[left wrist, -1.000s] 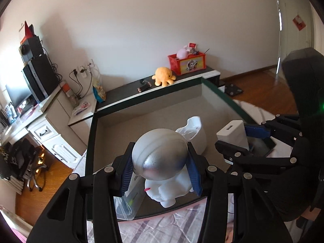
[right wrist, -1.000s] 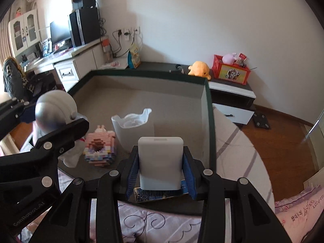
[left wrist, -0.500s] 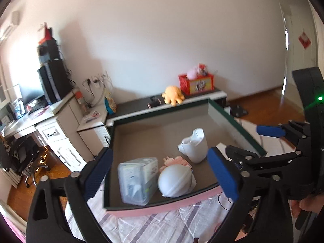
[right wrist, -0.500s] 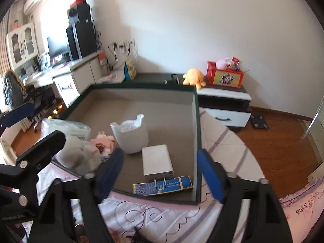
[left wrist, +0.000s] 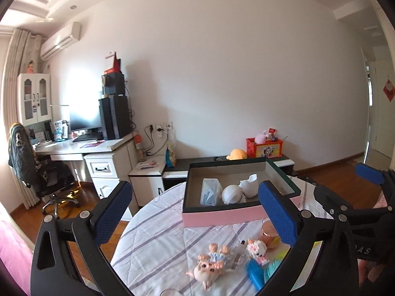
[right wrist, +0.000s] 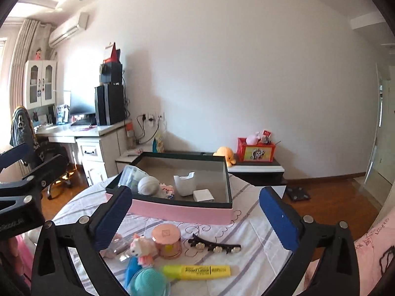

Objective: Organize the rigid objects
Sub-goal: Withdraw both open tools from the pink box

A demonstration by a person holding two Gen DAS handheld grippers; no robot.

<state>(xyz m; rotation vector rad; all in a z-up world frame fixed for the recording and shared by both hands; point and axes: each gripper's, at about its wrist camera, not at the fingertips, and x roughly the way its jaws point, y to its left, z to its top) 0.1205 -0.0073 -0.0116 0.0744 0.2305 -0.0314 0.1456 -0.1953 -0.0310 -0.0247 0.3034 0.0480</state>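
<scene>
A pink box (left wrist: 222, 215) (right wrist: 182, 212) with a dark rim sits on the striped bedspread. Inside lie a silver-headed white figure (left wrist: 232, 193) (right wrist: 148, 185), a white holder (left wrist: 249, 187) (right wrist: 184, 185), a clear plastic case (left wrist: 209, 192) and a white charger block (right wrist: 203, 195). My left gripper (left wrist: 195, 190) hangs well back from the box, its jaws opening with nothing between them. The jaws of my right gripper (right wrist: 196, 194) are also opening, wide and empty, above loose items in front of the box.
On the bedspread lie a doll (left wrist: 209, 264), a pink block figure (right wrist: 143, 246), a rose-gold jar (right wrist: 166, 239), a black hair clip (right wrist: 213, 245), a yellow highlighter (right wrist: 197, 270) and a teal brush (right wrist: 148, 282). A desk and a low cabinet stand behind.
The left gripper let go of the silver-headed figure and the right one let go of the white charger, both inside the box. Both opened wide and pulled back and up.
</scene>
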